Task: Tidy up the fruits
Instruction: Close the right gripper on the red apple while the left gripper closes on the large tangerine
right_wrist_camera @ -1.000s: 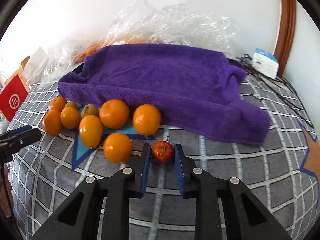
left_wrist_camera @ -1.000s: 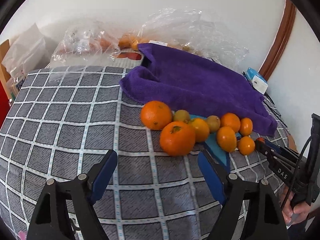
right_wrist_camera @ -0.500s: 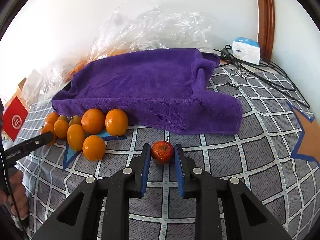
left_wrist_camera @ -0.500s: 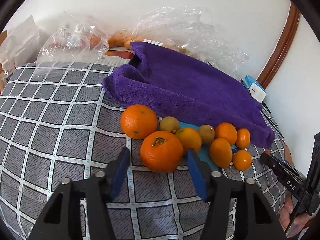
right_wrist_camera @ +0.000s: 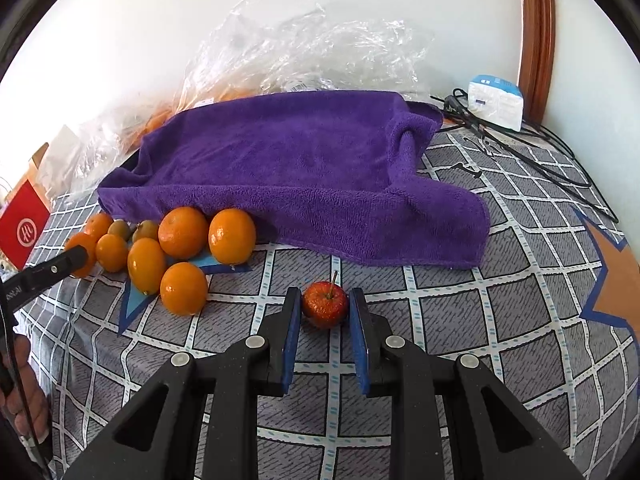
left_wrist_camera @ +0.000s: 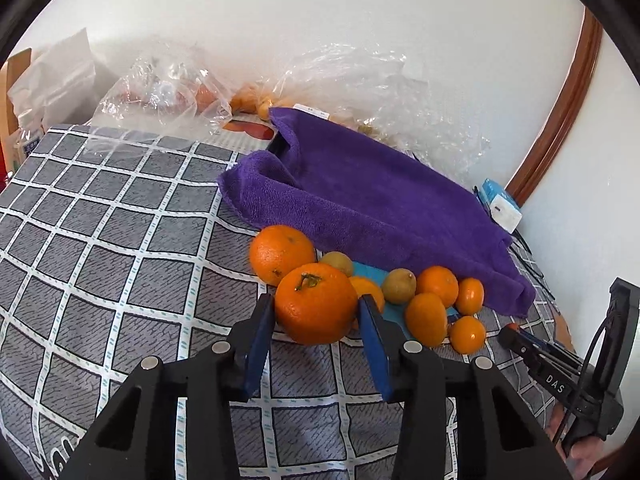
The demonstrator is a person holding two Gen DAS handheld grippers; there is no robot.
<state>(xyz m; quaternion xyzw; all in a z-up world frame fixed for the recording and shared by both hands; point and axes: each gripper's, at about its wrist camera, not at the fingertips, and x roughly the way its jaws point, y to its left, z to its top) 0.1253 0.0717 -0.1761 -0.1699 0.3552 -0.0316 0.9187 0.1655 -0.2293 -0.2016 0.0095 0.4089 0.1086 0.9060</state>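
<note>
Since a second ago the left gripper point(left_wrist_camera: 317, 307) has gone from standing wide on bare cloth to closing in around the big orange point(left_wrist_camera: 316, 303), and its jaws are closing at this moment with the blue pads at either flank of the fruit, the left pad touching or nearly so. Whether both pads already press I cannot tell. That orange sits at the front of a cluster of oranges point(left_wrist_camera: 428, 304) and two greenish-brown small fruits point(left_wrist_camera: 398, 286), all lying on a blue patch at the hem of a purple towel point(left_wrist_camera: 372, 196).

Over on the other side, the right gripper point(right_wrist_camera: 325, 306) pinches a small red fruit point(right_wrist_camera: 325, 304) with a stem, jaws drawn in as far as the fruit allows, just as they were before. It sits low over the grey checked tablecloth point(right_wrist_camera: 460, 320), in front of the towel's edge and a little apart from the orange cluster, to its right.

Behind the towel lie crumpled clear plastic bags point(right_wrist_camera: 312, 52) with more orange fruit inside. A white and blue box point(right_wrist_camera: 496, 100) and black cables point(right_wrist_camera: 532, 148) sit at the far right corner, and a red carton point(right_wrist_camera: 24, 228) stands at the left edge.
</note>
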